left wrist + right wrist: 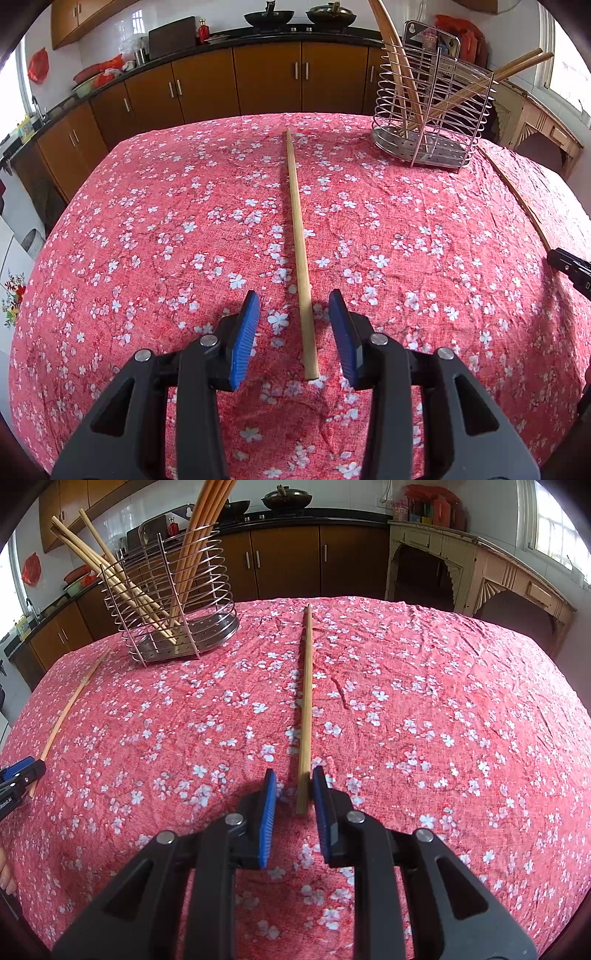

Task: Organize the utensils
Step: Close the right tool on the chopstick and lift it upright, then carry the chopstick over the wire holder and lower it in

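While both tools hang over the flowered tablecloth (147,229), the left gripper (293,306) sits partly open, its blue pads either side of a chopstick (298,240) that lies flat on the cloth and runs straight ahead; neither pad touches it. Over on the other side, the right gripper (294,781) is narrower, nearly closed, and a second chopstick (306,701) lies between its pads, tight against the right-hand one, the left-hand pad clear. Whether it is actually pinched, I cannot tell. Ahead and between the two tools stands the wire utensil rack (173,602), several chopsticks leaning inside it.
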`<act>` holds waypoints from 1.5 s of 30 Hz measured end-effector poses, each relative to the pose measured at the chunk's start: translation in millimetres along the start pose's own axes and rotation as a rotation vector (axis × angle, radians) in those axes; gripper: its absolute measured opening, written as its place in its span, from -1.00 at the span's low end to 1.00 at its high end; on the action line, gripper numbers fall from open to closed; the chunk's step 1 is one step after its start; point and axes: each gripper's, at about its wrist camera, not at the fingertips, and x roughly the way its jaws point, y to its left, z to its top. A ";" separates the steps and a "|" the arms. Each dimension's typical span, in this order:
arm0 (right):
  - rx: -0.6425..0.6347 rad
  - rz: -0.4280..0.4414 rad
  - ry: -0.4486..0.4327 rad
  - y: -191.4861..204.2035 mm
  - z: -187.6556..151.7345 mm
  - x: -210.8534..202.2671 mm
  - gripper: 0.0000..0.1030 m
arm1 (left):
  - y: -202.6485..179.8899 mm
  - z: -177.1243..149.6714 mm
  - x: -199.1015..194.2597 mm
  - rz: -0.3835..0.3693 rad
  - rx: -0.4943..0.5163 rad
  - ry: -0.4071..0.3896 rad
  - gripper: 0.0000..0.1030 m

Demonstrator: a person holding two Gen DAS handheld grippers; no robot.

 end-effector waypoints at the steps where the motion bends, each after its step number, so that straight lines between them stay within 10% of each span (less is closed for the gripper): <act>1: -0.001 -0.001 0.000 0.5 0.0 0.0 -0.59 | -0.5 -0.1 -0.1 0.004 0.003 0.000 -0.23; 7: 0.009 -0.001 -0.001 -1.9 -0.8 -1.0 -0.67 | -7.3 -6.9 -5.2 0.010 0.028 -0.001 -0.40; 11: 0.039 0.011 -0.002 -6.9 -2.2 -3.2 -0.84 | -7.8 -9.0 -7.4 0.020 0.015 -0.003 -0.86; 27: -0.003 0.015 -0.192 -3.7 2.6 -88.9 -0.85 | 2.6 -3.3 -67.2 -0.020 0.000 -0.128 -0.87; 45: 0.057 0.051 -0.408 -16.8 107.3 -164.8 -0.85 | 18.1 104.5 -146.2 -0.022 -0.099 -0.377 -0.86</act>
